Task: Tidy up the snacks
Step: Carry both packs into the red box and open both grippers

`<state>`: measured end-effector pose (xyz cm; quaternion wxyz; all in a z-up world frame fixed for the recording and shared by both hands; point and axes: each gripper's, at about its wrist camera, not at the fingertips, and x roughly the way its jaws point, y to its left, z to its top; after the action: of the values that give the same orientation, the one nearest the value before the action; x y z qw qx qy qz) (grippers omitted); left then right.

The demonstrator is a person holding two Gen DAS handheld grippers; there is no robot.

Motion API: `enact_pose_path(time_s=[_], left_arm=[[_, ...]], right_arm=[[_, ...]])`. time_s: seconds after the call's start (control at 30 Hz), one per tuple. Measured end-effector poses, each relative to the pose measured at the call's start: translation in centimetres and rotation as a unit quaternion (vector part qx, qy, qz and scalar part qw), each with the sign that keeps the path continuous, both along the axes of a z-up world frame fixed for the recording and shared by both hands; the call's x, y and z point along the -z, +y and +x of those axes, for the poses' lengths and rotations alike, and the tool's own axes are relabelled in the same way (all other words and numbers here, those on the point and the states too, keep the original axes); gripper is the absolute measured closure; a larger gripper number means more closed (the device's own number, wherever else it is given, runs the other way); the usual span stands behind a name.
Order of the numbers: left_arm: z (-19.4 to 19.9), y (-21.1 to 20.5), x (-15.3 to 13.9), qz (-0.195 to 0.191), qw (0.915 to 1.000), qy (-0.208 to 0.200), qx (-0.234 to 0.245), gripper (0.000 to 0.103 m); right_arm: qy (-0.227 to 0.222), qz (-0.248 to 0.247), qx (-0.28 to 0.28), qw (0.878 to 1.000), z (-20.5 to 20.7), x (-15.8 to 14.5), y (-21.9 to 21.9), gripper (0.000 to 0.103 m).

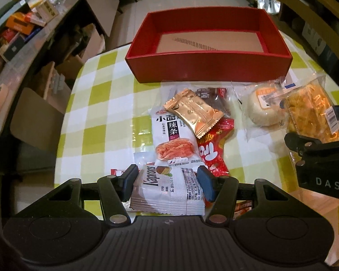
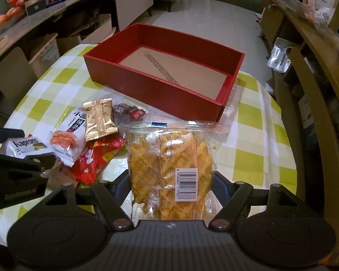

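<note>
A: Start with the left wrist view. What is the left tool (image 1: 167, 184) doing?

B: Its two blue pads pinch a white Kaprons wafer pack (image 1: 167, 189) from either side. The pack lies crosswise between them, close to the camera.

A: And beyond it?

B: A checked green-and-white counter (image 1: 95, 103). On it sits a loose heap: a white spicy-strip packet (image 1: 169, 135), a gold sachet (image 1: 193, 113) lying on top of it, a red packet (image 1: 212, 151) just beside, and a dark brown wrapped sweet (image 1: 214, 97) behind. To the right lies a round pale pastry in clear wrap (image 1: 262, 110). Past the heap stands the red box (image 1: 205, 67), open-topped, with only its brown floor showing inside.

A: Is the other tool visible there?

B: Its black frame enters at the right edge, with an orange snack in it.

A: Now the right wrist view.

B: The right tool (image 2: 170, 183) clamps a clear bag of orange lattice crisps (image 2: 169, 158), barcode label facing the camera; the bag stands up between the pads. The red box (image 2: 169, 90) is straight ahead on the counter (image 2: 248, 149), turned at an angle. The heap lies to the left, gold sachet (image 2: 99, 118) uppermost, and the Kaprons wafer pack (image 2: 22, 149) shows in the left tool at the far-left edge.
</note>
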<state>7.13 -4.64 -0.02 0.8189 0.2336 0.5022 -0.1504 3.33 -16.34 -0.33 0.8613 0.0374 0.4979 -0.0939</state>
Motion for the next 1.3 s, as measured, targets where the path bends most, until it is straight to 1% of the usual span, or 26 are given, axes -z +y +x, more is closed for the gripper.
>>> enact_pose_path(time_s=[0.1, 0.27, 0.67, 0.77, 1.03, 1.2, 1.3], left_arm=[[0.2, 0.2, -0.2, -0.007, 1.0, 0.005, -0.004, 0.039], [0.3, 0.0, -0.9, -0.013, 0.9999, -0.003, -0.004, 0.039], [2.0, -0.2, -2.8, -0.043, 0.999, -0.008, -0.015, 0.039], [2.8, -0.6, -3.6, -0.05, 0.9985, -0.016, -0.018, 0.039], [5.8, -2.9, -5.6, -0.056, 0.9971, -0.047, -0.018, 0.039], [8.1, -4.9, -5.8, -0.052, 0.9967, -0.06, -0.014, 0.039], [9.9, -6.3, -5.3, -0.047, 0.9967, -0.065, -0.01, 0.039]], right_arm=[[-0.005, 0.003, 0.003, 1.0, 0.1, -0.2, -0.3, 0.023], [-0.011, 0.006, 0.007, 1.0, 0.2, -0.6, -0.7, 0.023], [-0.026, 0.015, 0.014, 0.999, 1.2, -1.4, -1.7, 0.023], [-0.035, 0.017, 0.018, 0.999, 1.8, -1.9, -2.1, 0.023], [-0.052, 0.016, 0.027, 0.998, 4.4, -3.0, -3.7, 0.023], [-0.061, 0.011, 0.033, 0.998, 7.1, -3.4, -5.3, 0.023], [-0.061, 0.005, 0.037, 0.997, 9.0, -3.0, -6.3, 0.023]])
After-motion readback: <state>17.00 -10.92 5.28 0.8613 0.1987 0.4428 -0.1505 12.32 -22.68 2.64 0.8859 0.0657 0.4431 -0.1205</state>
